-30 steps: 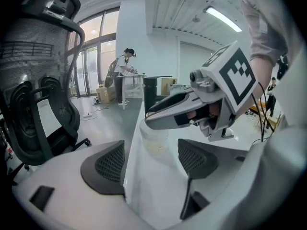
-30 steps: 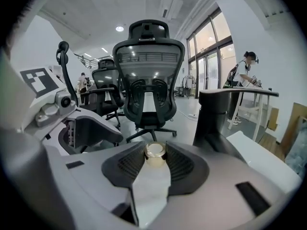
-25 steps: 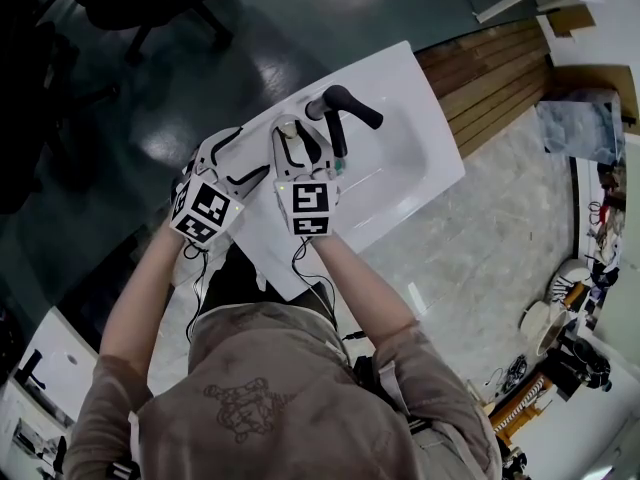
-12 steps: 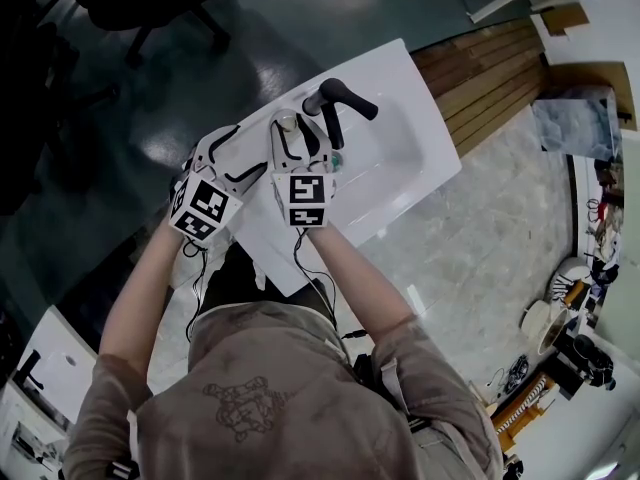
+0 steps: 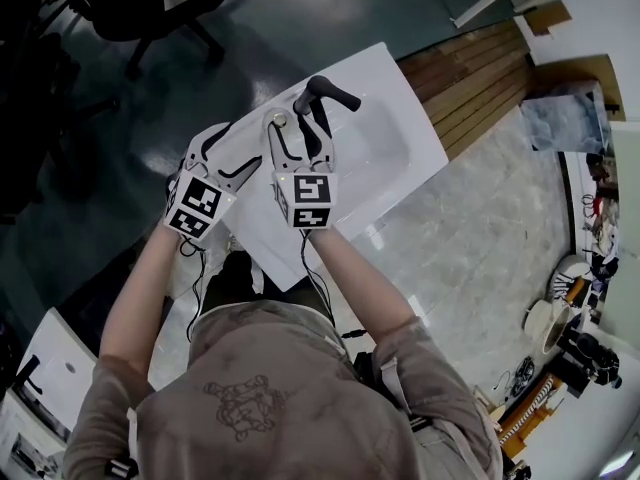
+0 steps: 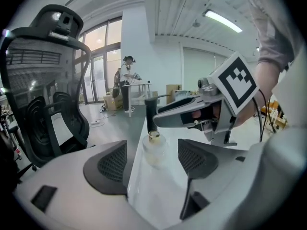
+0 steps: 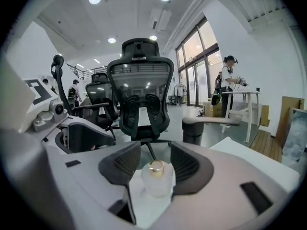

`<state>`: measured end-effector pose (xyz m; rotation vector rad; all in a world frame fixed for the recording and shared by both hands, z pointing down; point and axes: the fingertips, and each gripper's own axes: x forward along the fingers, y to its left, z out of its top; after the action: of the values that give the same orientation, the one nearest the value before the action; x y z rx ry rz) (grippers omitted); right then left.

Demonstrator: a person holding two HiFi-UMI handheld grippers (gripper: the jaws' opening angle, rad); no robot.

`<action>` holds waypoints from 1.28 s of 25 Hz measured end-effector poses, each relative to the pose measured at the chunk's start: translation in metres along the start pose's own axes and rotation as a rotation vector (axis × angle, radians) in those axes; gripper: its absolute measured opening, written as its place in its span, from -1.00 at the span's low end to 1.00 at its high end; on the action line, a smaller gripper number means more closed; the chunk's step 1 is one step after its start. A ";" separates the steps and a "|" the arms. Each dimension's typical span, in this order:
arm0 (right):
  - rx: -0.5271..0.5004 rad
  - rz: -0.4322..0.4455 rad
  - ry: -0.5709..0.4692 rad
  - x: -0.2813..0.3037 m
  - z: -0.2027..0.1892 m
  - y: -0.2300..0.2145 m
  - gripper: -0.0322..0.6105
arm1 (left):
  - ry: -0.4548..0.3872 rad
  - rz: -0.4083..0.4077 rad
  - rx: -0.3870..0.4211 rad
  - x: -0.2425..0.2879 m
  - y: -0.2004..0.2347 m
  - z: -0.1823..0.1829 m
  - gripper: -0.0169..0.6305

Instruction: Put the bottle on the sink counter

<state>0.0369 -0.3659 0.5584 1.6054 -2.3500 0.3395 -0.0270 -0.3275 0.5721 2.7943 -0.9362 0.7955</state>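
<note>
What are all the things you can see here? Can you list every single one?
bottle: one, clear with a gold cap, standing near the counter's edge by the tap.
sink counter: one, white, under both grippers.
tap: one, black, on the counter behind the bottle.
office chairs: several, black, on the floor past the counter.
wooden planks: one strip, brown, on the floor beside the counter.
person: one, white top, far off at a desk by the windows.
left gripper: one, white with black pads, jaws wide apart, empty, pointing at the bottle.
right gripper: one, white, jaws either side of the bottle; whether they press it is unclear.
arms: two, bare below beige sleeves, holding the grippers.
</note>
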 end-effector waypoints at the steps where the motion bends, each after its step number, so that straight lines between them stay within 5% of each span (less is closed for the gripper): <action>1: -0.009 -0.003 -0.014 -0.005 0.008 0.000 -0.31 | -0.019 -0.007 -0.005 -0.002 -0.002 0.007 0.08; 13: 0.007 -0.014 -0.177 -0.074 0.114 -0.010 -0.70 | -0.263 0.046 0.040 -0.050 -0.003 0.126 0.05; 15: -0.016 -0.019 -0.195 -0.088 0.132 -0.013 -0.73 | -0.311 0.089 0.051 -0.062 0.000 0.149 -0.21; 23: -0.100 -0.014 -0.317 -0.154 0.201 -0.014 -0.77 | -0.459 0.180 0.104 -0.117 -0.003 0.218 -0.63; 32: -0.172 0.020 -0.414 -0.226 0.252 0.006 -0.78 | -0.555 0.241 0.122 -0.171 -0.021 0.263 -0.85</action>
<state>0.0862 -0.2542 0.2425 1.6988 -2.6024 -0.2108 -0.0124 -0.2820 0.2616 3.1118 -1.3588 0.0755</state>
